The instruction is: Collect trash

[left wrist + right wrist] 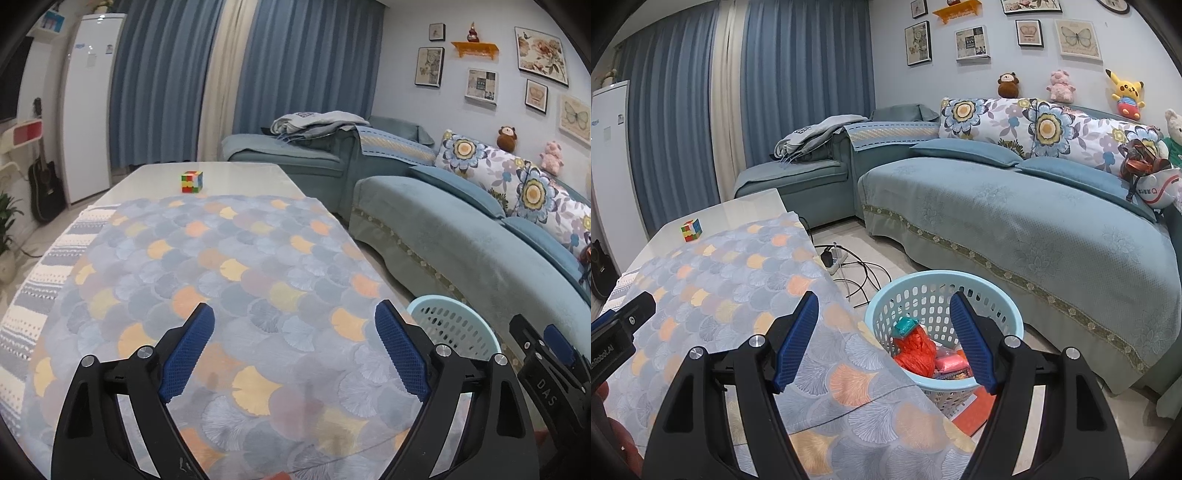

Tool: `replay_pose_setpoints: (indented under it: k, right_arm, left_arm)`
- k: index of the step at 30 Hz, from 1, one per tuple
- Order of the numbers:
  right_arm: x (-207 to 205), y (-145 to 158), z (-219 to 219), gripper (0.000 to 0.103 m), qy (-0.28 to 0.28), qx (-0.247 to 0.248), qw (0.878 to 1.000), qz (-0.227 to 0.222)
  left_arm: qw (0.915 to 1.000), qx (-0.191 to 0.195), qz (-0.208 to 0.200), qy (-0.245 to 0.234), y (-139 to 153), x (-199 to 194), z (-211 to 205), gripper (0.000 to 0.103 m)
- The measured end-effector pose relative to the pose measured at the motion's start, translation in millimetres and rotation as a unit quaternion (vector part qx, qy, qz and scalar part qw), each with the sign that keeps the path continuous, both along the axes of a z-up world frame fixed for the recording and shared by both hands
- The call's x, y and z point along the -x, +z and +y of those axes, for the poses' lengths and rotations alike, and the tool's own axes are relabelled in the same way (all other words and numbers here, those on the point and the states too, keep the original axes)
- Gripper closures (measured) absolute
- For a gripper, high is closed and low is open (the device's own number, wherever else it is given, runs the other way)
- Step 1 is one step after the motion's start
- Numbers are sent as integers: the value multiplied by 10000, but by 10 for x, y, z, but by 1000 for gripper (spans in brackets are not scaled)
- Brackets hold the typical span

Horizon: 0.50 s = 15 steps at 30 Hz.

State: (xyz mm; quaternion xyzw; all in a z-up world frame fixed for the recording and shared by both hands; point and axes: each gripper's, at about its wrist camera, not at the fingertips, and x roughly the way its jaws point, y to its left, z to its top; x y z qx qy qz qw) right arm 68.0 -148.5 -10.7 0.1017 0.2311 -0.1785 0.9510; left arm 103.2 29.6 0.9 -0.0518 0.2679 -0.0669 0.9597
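A light blue perforated basket (1004, 314) stands on the floor beside the table, between it and the sofa. Inside lie an orange plastic bag (916, 350), a teal wrapper (905, 326) and a pink packet (951, 363). My right gripper (886, 341) hangs open over the table's right edge and the basket, with nothing between its blue pads. My left gripper (295, 347) is open above the patterned tablecloth (221, 277), also empty. The basket's rim (443, 306) shows just right of the left gripper, and the right gripper's body (546, 365) beyond it.
A colourful puzzle cube (192, 181) sits on the bare far end of the table. A blue sofa (1015, 229) runs along the right. A power strip with tangled cables (842, 266) lies on the floor past the basket. An orange flat item (975, 410) lies beneath the basket.
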Motion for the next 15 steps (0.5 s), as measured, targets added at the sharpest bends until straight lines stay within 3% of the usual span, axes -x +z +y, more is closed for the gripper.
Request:
replay_pose_setpoints:
  k: [15]
  right_arm:
    - [-6, -8, -3, 33, 3, 5, 10000, 1]
  left_arm:
    - [9997, -143, -80, 157, 32, 42, -45, 15]
